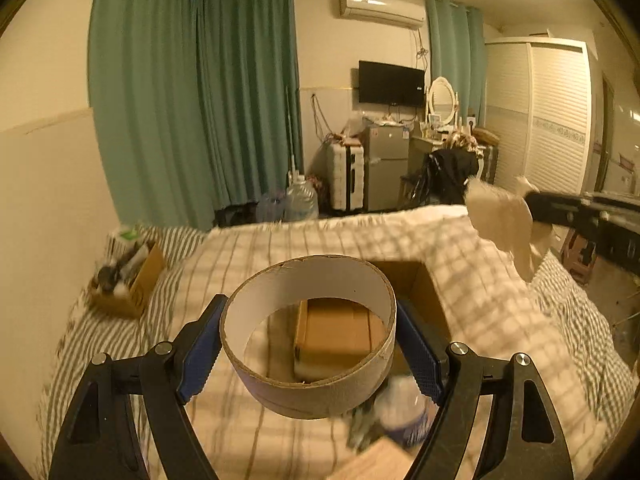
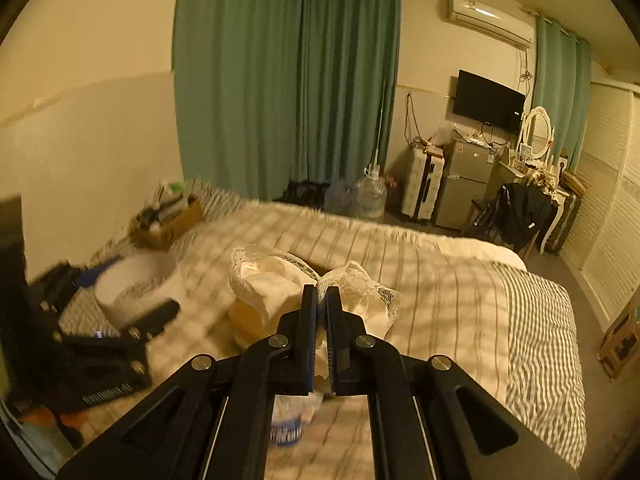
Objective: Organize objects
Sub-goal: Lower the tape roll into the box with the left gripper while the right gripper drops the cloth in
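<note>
My left gripper (image 1: 308,340) is shut on a wide cardboard ring (image 1: 308,392), held by its sides above the bed. Through the ring I see a brown cardboard box (image 1: 336,332) on the bedding, inside or next to a larger open box (image 1: 424,284). My right gripper (image 2: 322,300) is shut on a cream lace-trimmed cloth (image 2: 276,284) and holds it in the air over the bed. In the left wrist view the cloth (image 1: 500,216) hangs at the right from the right gripper. In the right wrist view the ring (image 2: 132,284) and the left gripper show blurred at the left.
An open cardboard box (image 1: 136,280) full of items sits on the bed's far left by the wall. A white and blue bottle-like item (image 1: 400,412) lies below the ring. The striped bedding (image 2: 460,280) spreads to the right. Water jugs, a suitcase and a fridge stand beyond the bed.
</note>
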